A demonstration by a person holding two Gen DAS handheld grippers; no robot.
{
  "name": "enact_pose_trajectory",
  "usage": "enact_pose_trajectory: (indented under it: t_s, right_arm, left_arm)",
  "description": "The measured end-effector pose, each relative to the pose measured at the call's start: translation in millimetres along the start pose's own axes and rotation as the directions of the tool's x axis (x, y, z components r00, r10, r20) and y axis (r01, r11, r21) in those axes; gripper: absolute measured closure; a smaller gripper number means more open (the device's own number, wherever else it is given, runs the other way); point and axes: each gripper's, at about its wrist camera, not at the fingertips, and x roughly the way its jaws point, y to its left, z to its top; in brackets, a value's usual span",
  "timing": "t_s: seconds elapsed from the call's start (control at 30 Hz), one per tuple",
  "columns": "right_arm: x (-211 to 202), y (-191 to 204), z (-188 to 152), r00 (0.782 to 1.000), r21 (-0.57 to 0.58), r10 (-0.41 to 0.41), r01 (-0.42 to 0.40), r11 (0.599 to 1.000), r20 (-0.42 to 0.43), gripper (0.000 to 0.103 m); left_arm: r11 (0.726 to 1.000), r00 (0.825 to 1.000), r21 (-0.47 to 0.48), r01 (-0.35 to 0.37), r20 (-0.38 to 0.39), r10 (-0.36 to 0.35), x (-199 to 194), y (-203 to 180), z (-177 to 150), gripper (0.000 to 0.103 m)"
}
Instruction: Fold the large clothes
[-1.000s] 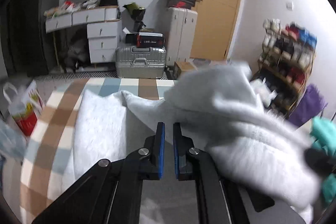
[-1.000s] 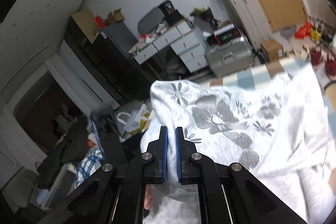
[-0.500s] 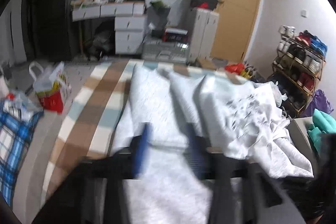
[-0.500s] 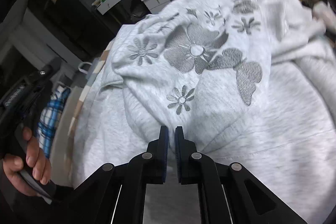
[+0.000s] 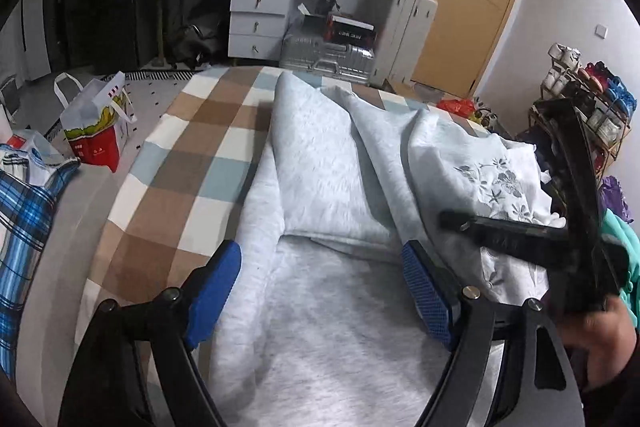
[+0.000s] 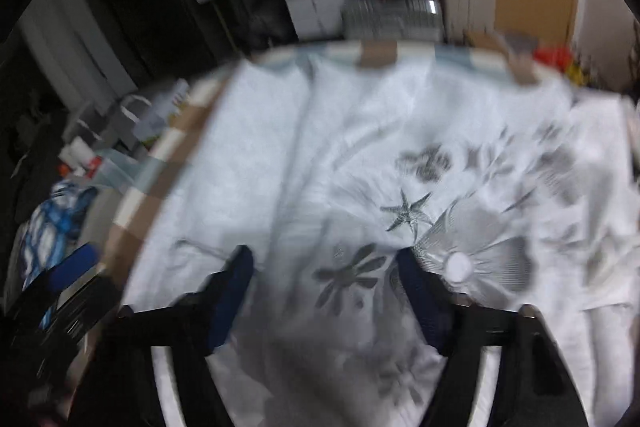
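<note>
A light grey sweatshirt with grey embroidered flowers lies loosely folded on a checked bed cover. My left gripper hovers over its near part, jaws wide and still opening; the cloth lies under the blue pads, not pinched. In the right wrist view, which is blurred, my right gripper stands over the sweatshirt's flower print, jaws opening and clear of the fabric. The left wrist view shows the right gripper's black frame at the right, held by a hand.
A red and white bag and a blue plaid cloth sit left of the bed. Beyond its far edge stand a silver suitcase and white drawers. At the right are a shoe rack and a teal cloth.
Both grippers were shut on the lifted sweatshirt. They have come down and opened, and the sweatshirt now lies flat on the bed with its flower side folded over.
</note>
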Motion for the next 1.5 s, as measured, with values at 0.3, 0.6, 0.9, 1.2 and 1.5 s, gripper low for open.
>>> enact_pose_trajectory:
  t_s: [0.3,0.6,0.9,1.2,1.5]
  right_arm:
    - [-108.9,-92.3,-35.5,0.898,0.26,0.17,-0.292,0.92,0.407,0.096]
    - [-40.4,-127.6,-87.4,0.976,0.357,0.1,-0.164,0.919,0.191,0.096]
    - [-56.5,-132.6,-104.3,0.965,0.346,0.145,-0.216,0.913,0.218,0.076]
    - [-99.5,-149.1,-112.0,0.939,0.461,-0.055,-0.116,0.88,0.341,0.032]
    - [-60.0,-140.5,-102.9,0.982,0.409,0.01,-0.089,0.908,0.191,0.094]
  left_arm:
    - [0.983,0.968,0.015,0.183,-0.177,-0.177,45.3,-32.9,11.7,0.024]
    - [0.987,0.934,-0.043,0.152,-0.319,-0.158,105.0,-63.5,0.5,0.024]
    - [0.992,0.956,-0.023,0.124,-0.265,-0.126,89.3,-67.4,-2.9,0.082]
    - [0.987,0.954,-0.055,0.151,-0.255,-0.16,70.7,-40.7,-0.4,0.093]
    - [0.991,0.968,-0.009,0.134,-0.214,-0.133,75.7,-45.8,8.8,0.097]
